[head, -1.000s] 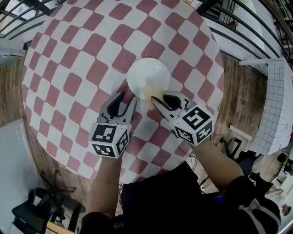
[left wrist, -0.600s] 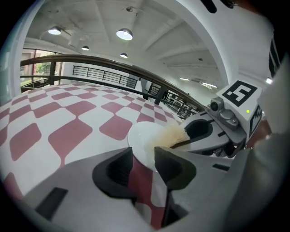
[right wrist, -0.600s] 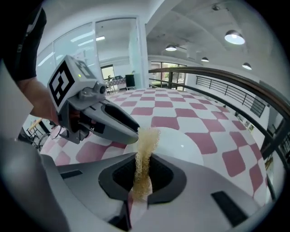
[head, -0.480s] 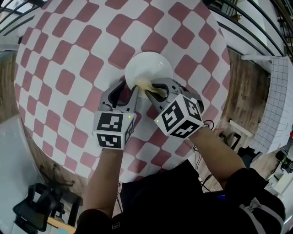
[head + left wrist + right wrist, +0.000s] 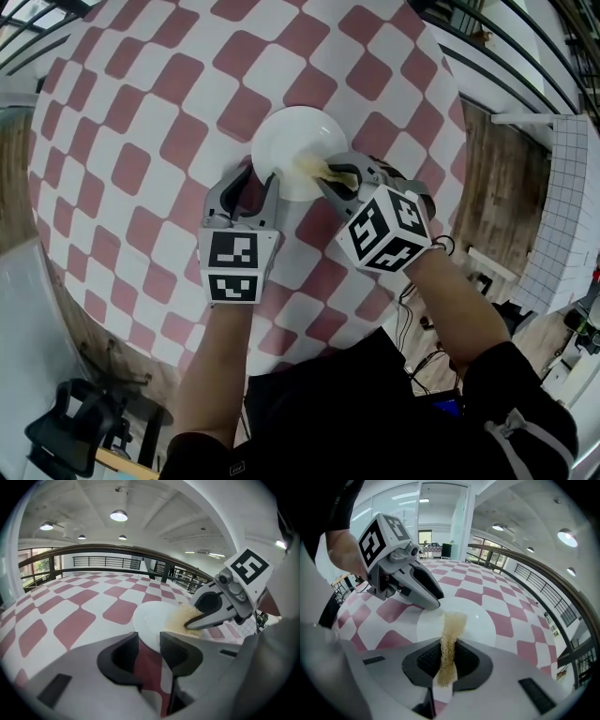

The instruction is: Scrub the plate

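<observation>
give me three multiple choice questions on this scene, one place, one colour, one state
1. Where is the scrub pad? A in the right tool, on the plate B on the floor C in a sink
2. What colour is the plate? A white B pink C black
3. The left tool's jaws are: A shut on the pad B apart C shut together
Answers: 1 A, pinched there in the right gripper view; 2 A, white in every view; 3 B, cloth shows between them.
</observation>
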`<move>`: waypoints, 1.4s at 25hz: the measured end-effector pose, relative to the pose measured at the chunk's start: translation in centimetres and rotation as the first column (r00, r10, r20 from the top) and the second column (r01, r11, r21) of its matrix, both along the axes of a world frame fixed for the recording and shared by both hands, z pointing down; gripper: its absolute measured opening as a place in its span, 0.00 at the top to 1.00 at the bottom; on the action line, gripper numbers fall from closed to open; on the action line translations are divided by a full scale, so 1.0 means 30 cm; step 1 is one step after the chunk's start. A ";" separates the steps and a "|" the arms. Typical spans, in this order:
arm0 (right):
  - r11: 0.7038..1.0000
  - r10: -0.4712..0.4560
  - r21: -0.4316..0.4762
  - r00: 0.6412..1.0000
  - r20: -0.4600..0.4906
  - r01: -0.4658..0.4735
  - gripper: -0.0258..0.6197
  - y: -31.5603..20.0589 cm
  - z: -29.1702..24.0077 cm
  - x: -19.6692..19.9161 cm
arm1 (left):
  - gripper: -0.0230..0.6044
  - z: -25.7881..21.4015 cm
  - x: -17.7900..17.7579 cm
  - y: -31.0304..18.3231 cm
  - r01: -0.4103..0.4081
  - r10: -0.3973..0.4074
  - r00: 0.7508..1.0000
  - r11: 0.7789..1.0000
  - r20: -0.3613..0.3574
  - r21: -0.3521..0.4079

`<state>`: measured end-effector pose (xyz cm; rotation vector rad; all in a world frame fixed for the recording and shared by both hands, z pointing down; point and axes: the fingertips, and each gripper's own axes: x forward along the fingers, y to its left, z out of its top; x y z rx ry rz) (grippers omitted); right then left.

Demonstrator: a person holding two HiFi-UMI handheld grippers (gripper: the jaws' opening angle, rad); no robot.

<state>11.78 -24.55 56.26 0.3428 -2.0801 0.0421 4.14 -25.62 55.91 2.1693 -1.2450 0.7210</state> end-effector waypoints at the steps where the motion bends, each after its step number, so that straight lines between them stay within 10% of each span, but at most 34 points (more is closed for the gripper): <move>1: 1.000 -0.003 0.006 1.000 -0.003 0.003 0.89 -0.008 0.001 0.008 | 0.74 0.000 -0.003 -0.001 0.000 0.000 1.000 1.000 -0.001 0.002; 16: 0.957 0.098 0.285 0.986 -0.138 -0.056 0.89 -0.291 -0.054 0.033 | 0.74 -0.015 -0.058 0.038 0.037 -0.037 0.999 0.998 -0.002 0.041; 23: 0.985 -0.156 0.080 0.987 0.033 0.152 0.89 -0.085 -0.030 -0.224 | 0.74 -0.012 -0.007 -0.007 0.018 -0.018 1.000 0.998 0.010 0.057; 35: 0.979 -0.082 0.182 0.994 -0.065 0.093 0.89 -0.201 0.008 -0.215 | 0.79 -0.008 -0.012 -0.003 0.016 -0.020 0.999 0.997 0.048 0.078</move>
